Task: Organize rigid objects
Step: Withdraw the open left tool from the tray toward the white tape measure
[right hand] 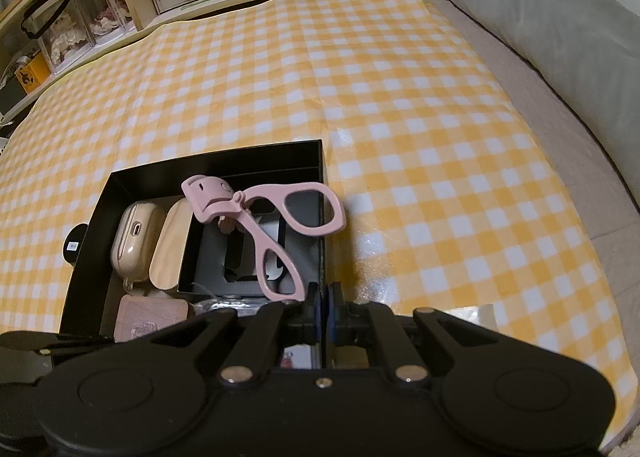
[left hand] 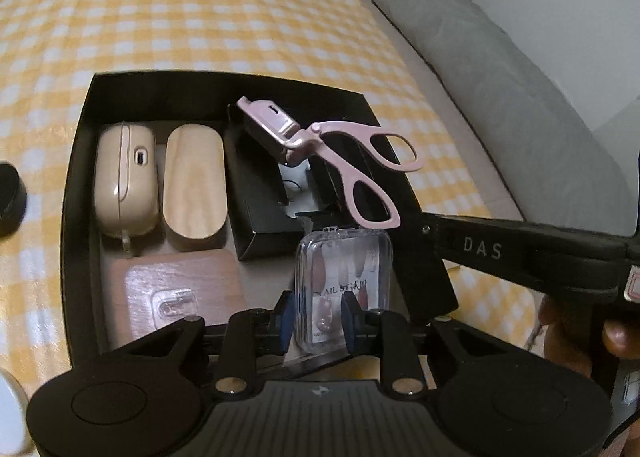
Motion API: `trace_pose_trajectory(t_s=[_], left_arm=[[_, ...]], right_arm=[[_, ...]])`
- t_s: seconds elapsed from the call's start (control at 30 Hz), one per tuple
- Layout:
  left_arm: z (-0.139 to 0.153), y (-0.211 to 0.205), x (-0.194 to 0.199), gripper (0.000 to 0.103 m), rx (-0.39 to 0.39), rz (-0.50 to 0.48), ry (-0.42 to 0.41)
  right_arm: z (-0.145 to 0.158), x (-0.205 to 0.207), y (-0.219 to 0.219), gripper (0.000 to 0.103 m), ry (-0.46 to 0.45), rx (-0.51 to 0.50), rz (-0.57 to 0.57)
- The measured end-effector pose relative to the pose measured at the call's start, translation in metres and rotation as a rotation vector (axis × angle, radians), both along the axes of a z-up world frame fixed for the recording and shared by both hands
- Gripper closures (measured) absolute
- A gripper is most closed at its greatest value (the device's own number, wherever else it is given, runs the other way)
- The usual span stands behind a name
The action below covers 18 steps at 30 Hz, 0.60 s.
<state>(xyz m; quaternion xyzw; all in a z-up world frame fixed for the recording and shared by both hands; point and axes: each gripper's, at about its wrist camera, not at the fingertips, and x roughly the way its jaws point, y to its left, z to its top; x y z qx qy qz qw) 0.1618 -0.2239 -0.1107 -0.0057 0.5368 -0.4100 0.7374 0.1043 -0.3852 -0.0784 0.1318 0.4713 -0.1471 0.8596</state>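
left gripper [left hand: 318, 319] pinching clear nail case [left hand: 343, 281] over black box [left hand: 80, 161] near-right corner; right gripper [right hand: 322, 311] pressed together on box wall | progress: box mostly filled; pink curler [left hand: 320, 153] unsettled; case unplaced

A yellow-and-white checked cloth [right hand: 400, 105] is covering the bed. On it a black box [left hand: 80, 185] is showing a pale grey floor. Inside, a glossy beige case [left hand: 126, 181] is lying beside a light wood-grain block [left hand: 194, 185], with a reddish-brown wooden square [left hand: 180, 289] below them. A pastel pink eyelash curler [left hand: 320, 153] is standing out against a smaller black carton [left hand: 256, 193]. A clear plastic case [left hand: 340, 281] is showing pinkish nails. Blue-padded fingers [left hand: 286, 317] are sitting on black grippers. A grey pillow [right hand: 560, 5] is lying alongside.
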Motion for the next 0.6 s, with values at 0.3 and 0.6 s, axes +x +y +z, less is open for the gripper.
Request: trace_pose_trajectory(t_s=[0.3, 0.6], left_arm=[[0.024, 0.009, -0.007, 0.017, 0.028, -0.016, -0.081], [0.044, 0.023, -0.021, 0.0, 0.052, -0.067, -0.143]], right_arm=[[0.0, 0.0, 0.0, 0.098, 0.0, 0.004, -0.002], [0.0, 0.0, 0.0, 0.098, 0.001, 0.004, -0.002]])
